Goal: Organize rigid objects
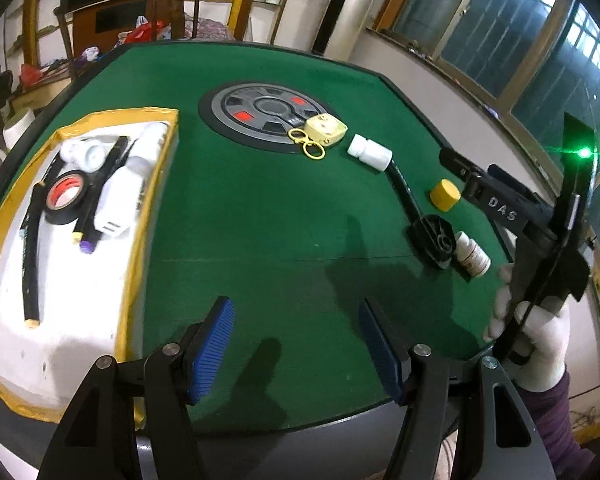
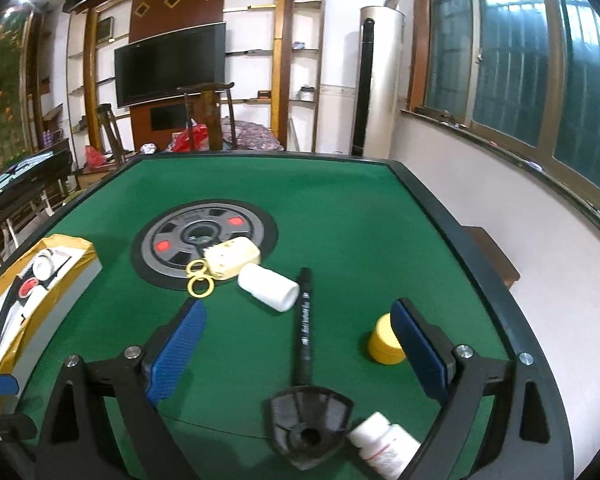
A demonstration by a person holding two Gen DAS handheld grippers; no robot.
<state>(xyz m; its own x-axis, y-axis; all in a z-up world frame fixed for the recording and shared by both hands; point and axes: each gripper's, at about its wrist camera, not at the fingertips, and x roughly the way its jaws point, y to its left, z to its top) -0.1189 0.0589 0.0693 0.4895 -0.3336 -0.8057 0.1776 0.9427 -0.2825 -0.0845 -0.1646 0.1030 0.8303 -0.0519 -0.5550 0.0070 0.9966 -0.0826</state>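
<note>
Black fan-headed tool [image 2: 305, 392] lies on green table [image 2: 340, 216] between right gripper's [image 2: 300, 356] spread jaws, small bottle [image 2: 384, 446] touching its head, possibly. Left gripper [image 1: 296, 344] spread, empty, beside white tray [image 1: 60, 344].

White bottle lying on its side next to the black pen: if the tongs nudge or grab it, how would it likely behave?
The white bottle lies on its round side on the green felt, so a nudge would probably roll it, perhaps against the black pen. It looks like smooth, rigid plastic, so it may slip. Probably light; contents unseen.

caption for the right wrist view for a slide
Open right gripper hovers over a black marker, white bottle and yellow cap on green felt table.
</note>
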